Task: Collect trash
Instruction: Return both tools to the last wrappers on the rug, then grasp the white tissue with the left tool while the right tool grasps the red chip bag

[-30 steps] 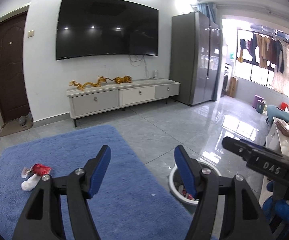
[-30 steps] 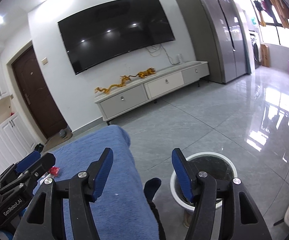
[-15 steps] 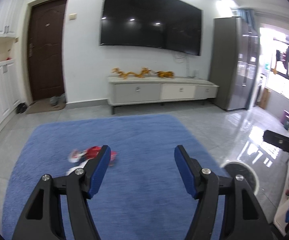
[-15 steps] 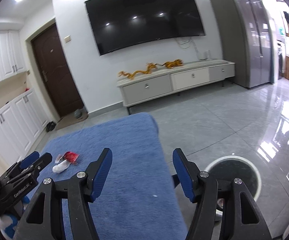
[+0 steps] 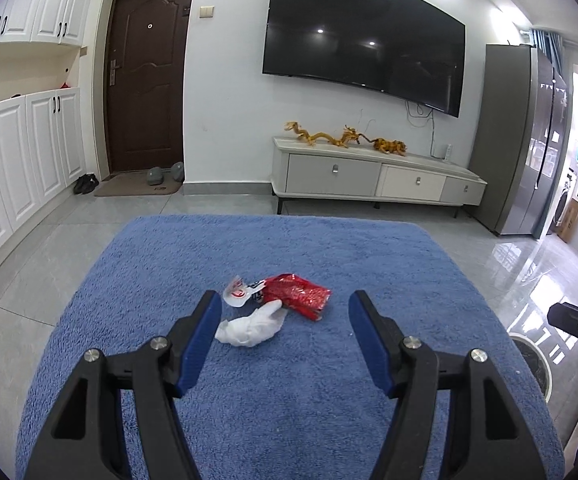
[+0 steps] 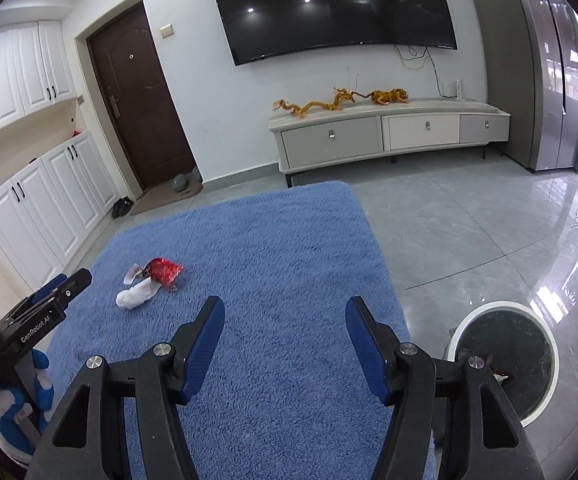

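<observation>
Between the blue pads of the left gripper (image 5: 285, 338) nothing is held: the jaws stand wide apart over the blue rug (image 5: 369, 252), touching nothing. Just ahead of them, toward twelve o'clock and a little to the eleven side, lies the trash. A crumpled white tissue (image 5: 251, 326) sits nearest, close beside the left pad, its long axis running from about eight to two o'clock. Touching its far end is a red wrapper (image 5: 299, 294), stretched from about ten to four, and a small white scrap (image 5: 236, 292) lies against the wrapper's left end at eleven.

The right gripper (image 6: 285, 340) is likewise spread open and empty, over bare rug. From it the same pile, tissue (image 6: 135, 295) and wrapper (image 6: 163, 270), lies well off at ten o'clock, while the bin (image 6: 505, 356) stands on the tiled floor (image 6: 469, 220) at about three to four o'clock, just off the rug's edge, with some scraps already inside.

So the left gripper is plainly the nearer one, and the pile falls almost within the line of its jaws. My judgement is that the coming move is a short push forward and down onto the tissue, with a slight roll so the pads close across its narrow width rather than along its length. The soft pile could snag a low pad.
</observation>
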Action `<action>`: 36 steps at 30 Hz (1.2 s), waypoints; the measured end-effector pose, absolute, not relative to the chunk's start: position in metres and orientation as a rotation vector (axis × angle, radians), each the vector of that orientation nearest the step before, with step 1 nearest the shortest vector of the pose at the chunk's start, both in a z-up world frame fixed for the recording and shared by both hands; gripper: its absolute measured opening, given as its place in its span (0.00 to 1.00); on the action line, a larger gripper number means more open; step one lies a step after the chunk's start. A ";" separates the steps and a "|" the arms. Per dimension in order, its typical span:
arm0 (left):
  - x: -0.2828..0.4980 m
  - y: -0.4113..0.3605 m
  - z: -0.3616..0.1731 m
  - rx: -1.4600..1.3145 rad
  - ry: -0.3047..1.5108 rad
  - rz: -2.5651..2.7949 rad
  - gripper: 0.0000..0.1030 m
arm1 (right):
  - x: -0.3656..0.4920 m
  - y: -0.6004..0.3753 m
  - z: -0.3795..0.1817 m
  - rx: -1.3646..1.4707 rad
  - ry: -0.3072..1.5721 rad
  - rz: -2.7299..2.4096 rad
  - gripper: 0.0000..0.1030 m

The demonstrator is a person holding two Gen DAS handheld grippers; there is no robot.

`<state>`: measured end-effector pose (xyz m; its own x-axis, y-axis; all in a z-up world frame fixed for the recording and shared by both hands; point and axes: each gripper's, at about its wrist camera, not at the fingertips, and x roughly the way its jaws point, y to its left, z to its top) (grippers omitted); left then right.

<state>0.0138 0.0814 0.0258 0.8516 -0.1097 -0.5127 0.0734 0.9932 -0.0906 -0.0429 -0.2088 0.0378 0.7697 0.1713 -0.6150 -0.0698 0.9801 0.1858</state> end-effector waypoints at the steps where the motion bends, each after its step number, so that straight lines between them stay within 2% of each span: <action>1: 0.015 0.083 0.024 -0.073 0.548 -0.096 0.62 | -0.042 -0.207 0.036 0.153 0.685 0.133 0.59; 24: 0.060 0.086 0.005 -0.049 0.617 -0.063 0.62 | 0.005 -0.181 0.009 0.097 0.772 0.243 0.59; 36: 0.087 0.117 -0.016 -0.024 0.701 -0.145 0.62 | 0.078 -0.122 0.000 0.088 0.816 0.482 0.59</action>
<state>0.0869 0.1169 -0.0156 0.7547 -0.1408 -0.6408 0.1248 0.9897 -0.0706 0.0778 -0.1218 0.0000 0.5839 0.4461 -0.6783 -0.3793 0.8886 0.2579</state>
